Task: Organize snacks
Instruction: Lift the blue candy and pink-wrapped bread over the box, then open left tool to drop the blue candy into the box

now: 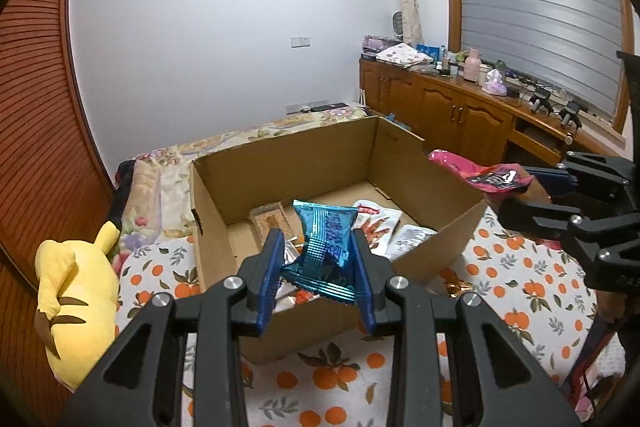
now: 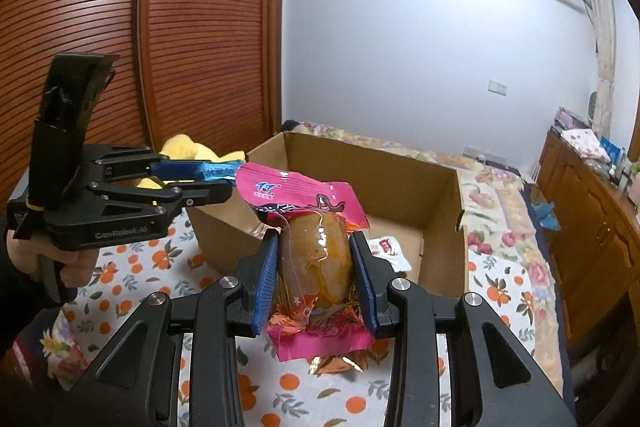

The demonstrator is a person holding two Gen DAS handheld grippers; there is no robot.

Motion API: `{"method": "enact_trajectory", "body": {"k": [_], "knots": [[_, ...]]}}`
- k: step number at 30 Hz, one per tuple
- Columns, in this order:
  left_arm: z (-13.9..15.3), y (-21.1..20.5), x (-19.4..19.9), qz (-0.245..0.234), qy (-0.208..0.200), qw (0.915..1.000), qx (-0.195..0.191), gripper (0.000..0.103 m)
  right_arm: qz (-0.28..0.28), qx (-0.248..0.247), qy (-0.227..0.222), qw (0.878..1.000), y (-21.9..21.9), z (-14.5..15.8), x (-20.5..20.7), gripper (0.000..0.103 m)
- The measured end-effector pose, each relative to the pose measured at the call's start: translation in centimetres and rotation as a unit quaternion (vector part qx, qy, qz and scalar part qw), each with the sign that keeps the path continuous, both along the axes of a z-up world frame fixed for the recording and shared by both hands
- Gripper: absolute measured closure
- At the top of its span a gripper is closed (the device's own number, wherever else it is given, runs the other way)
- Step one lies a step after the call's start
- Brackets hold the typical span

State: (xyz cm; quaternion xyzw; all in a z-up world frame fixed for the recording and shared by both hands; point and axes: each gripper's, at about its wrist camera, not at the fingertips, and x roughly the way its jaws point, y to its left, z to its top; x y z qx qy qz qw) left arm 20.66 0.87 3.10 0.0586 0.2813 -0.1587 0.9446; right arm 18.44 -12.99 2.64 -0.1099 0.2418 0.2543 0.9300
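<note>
An open cardboard box [image 1: 304, 163] stands on the bed with several snack packets inside [image 1: 384, 223]. My left gripper [image 1: 318, 259] is shut on a blue foil snack packet [image 1: 326, 251] and holds it above the box's near wall. My right gripper [image 2: 316, 267] is shut on a pink packet with a brown egg-like snack [image 2: 316, 259], held above the bedspread in front of the box [image 2: 400, 167]. The right gripper and its pink packet [image 1: 484, 175] show at the right of the left wrist view. The left gripper [image 2: 216, 181] shows at the left of the right wrist view.
A yellow plush toy [image 1: 76, 299] lies left of the box. An orange foil wrapper [image 2: 336, 363] lies on the orange-print bedspread [image 1: 332, 379] under my right gripper. A wooden cabinet [image 1: 452, 107] with clutter runs along the right. A slatted wardrobe [image 2: 160, 47] stands on the left.
</note>
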Motion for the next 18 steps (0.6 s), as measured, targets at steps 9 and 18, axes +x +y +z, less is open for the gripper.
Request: {"method": "enact_trajectory", "body": {"k": [9,18], "knots": [[-1.1,0.9,2.4,0.017,0.027,0.9995,0.003,0.071,-0.005,-0.009,0.01,1.0,0.7,-0.5,2.0,0.068],[-2.4,1.8,4.2,0.031,0.052,0.9982,-0.003,0.07,-0.023,-0.012,0.032,0.999,0.5,-1.2,4.5,0.068]]}}
